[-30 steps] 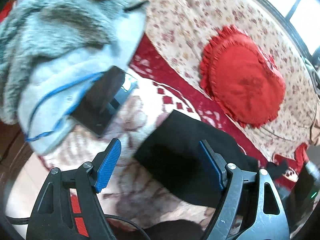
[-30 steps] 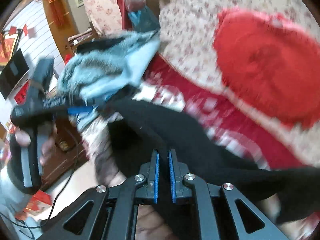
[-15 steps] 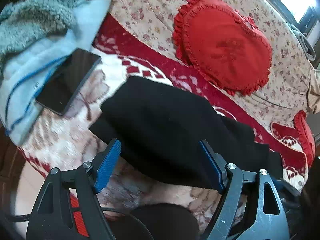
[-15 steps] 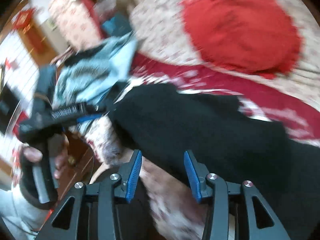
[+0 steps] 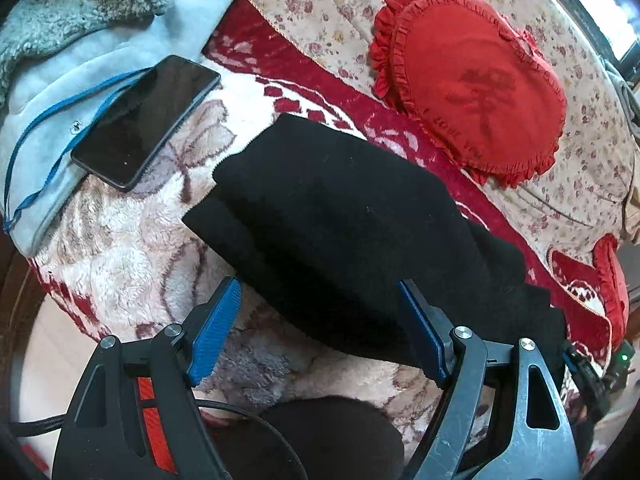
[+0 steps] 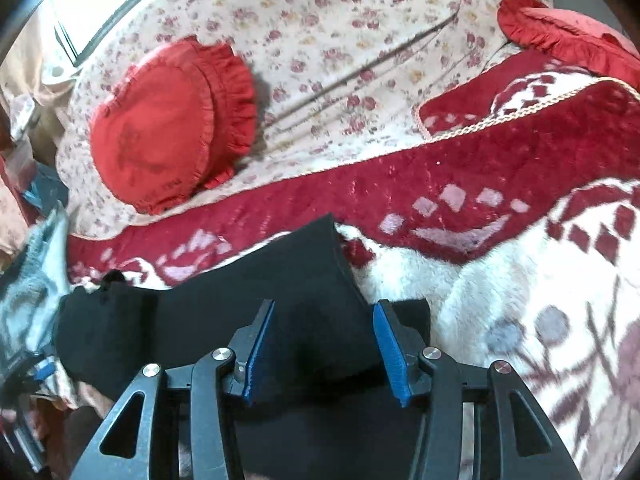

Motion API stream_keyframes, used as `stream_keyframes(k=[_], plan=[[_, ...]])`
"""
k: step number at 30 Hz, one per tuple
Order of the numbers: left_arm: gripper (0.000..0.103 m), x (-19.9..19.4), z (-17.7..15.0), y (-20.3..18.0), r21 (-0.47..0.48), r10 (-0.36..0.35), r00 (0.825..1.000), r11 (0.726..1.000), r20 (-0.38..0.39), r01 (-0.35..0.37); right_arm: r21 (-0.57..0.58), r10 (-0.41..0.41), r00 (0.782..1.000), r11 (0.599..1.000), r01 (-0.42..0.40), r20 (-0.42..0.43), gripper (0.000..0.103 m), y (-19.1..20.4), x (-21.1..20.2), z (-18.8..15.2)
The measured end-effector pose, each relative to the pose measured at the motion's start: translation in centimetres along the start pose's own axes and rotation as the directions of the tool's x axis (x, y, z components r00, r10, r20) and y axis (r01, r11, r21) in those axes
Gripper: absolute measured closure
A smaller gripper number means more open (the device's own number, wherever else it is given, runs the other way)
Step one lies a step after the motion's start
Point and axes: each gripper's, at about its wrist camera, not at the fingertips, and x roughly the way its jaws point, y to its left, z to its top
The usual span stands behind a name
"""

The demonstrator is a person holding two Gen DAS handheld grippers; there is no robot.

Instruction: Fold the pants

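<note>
Between the spread blue pads of the left gripper (image 5: 316,328), which grip nothing, lies the near edge of the folded black pants (image 5: 352,224) on a red-and-cream plush blanket (image 5: 132,240); the right gripper (image 6: 322,346) hangs over the pants' other end, its jaws just opened and apart, the cloth below them unpinched. Toward 10 o'clock from the left gripper a dark phone (image 5: 146,122) rests on a pale blue fleece garment (image 5: 100,48) just beside the pants, nothing lying on them. At 1 o'clock a red heart-shaped frilled cushion (image 5: 468,76) sits on a floral sheet (image 5: 320,4), its dark printing too blurred to read.
</note>
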Motion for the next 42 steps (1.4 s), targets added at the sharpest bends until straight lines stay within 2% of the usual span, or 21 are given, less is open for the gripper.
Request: stream_keyframes(k=[2, 4, 6, 12, 17, 22, 23, 24, 25, 26, 29, 33, 38, 42], plan=[[0.023, 0.0, 0.0, -0.2, 0.004, 0.005, 1.000, 1.000, 0.003, -0.005, 0.014, 0.008, 0.999, 1.000, -0.007, -0.035, 0.055, -0.4, 1.5, 0.0], [0.023, -0.1, 0.1, -0.3, 0.007, 0.009, 1.000, 1.000, 0.010, -0.009, 0.040, 0.043, 0.999, 0.998, -0.043, -0.012, 0.063, -0.8, 1.9, 0.1], [0.023, -0.2, 0.1, -0.3, 0.001, 0.007, 1.000, 1.000, 0.009, -0.007, 0.044, 0.066, 0.998, 0.997, -0.067, 0.006, 0.085, -0.8, 1.3, 0.2], [0.023, -0.6, 0.3, 0.2, -0.047, -0.059, 0.998, 0.997, 0.011, 0.059, -0.001, 0.077, 0.997, 0.997, -0.077, 0.024, 0.086, -0.4, -1.1, -0.7], [0.023, 0.1, 0.1, 0.9, -0.119, -0.108, 0.994, 0.987, -0.023, 0.104, -0.009, 0.081, 0.996, 0.997, -0.081, 0.030, 0.086, -0.1, -1.2, -0.9], [0.023, 1.2, 0.8, 1.1, -0.194, -0.148, 0.989, 0.971, -0.025, 0.140, 0.006, 0.089, 0.995, 0.996, -0.090, 0.033, 0.086, -0.2, -1.0, -1.0], [0.028, 1.3, 0.9, 0.9, -0.197, -0.154, 0.988, 0.969, -0.021, 0.147, 0.008, 0.091, 0.995, 0.996, -0.091, 0.036, 0.086, -0.3, -1.1, -1.0], [0.042, 1.3, 1.1, 0.6, -0.192, -0.148, 0.989, 0.971, -0.013, 0.143, 0.010, 0.092, 0.995, 0.996, -0.093, 0.040, 0.086, -0.3, -1.3, -1.0], [0.050, 1.4, 1.3, 0.3, -0.183, -0.129, 0.992, 0.975, -0.011, 0.125, 0.010, 0.096, 0.994, 0.995, -0.097, 0.044, 0.087, -0.3, -1.5, -1.0], [0.067, 1.4, 1.4, 0.1, -0.169, -0.106, 0.994, 0.980, -0.010, 0.103, 0.009, 0.100, 0.994, 0.995, -0.100, 0.051, 0.087, -0.3, -1.8, -0.9], [0.085, 1.1, 1.8, 0.0, -0.166, -0.111, 0.994, 0.980, -0.002, 0.109, 0.002, 0.109, 0.991, 0.994, -0.109, 0.074, 0.088, 0.0, -3.0, -0.7], [0.091, -0.8, 1.9, -0.2, -0.135, -0.142, 0.989, 0.980, 0.029, 0.145, -0.022, 0.120, 0.986, 0.993, -0.118, 0.120, 0.090, 0.7, -5.5, -0.4], [0.093, -2.6, 1.3, -0.8, -0.093, -0.161, 0.986, 0.982, 0.048, 0.165, -0.045, 0.127, 0.977, 0.992, -0.121, 0.169, 0.090, 1.2, -9.0, -0.4], [0.096, -2.9, 0.3, 0.1, -0.059, -0.116, 0.991, 0.991, 0.065, 0.120, -0.050, 0.113, 0.980, 0.993, -0.106, 0.164, 0.091, 0.7, -10.4, -1.6]])
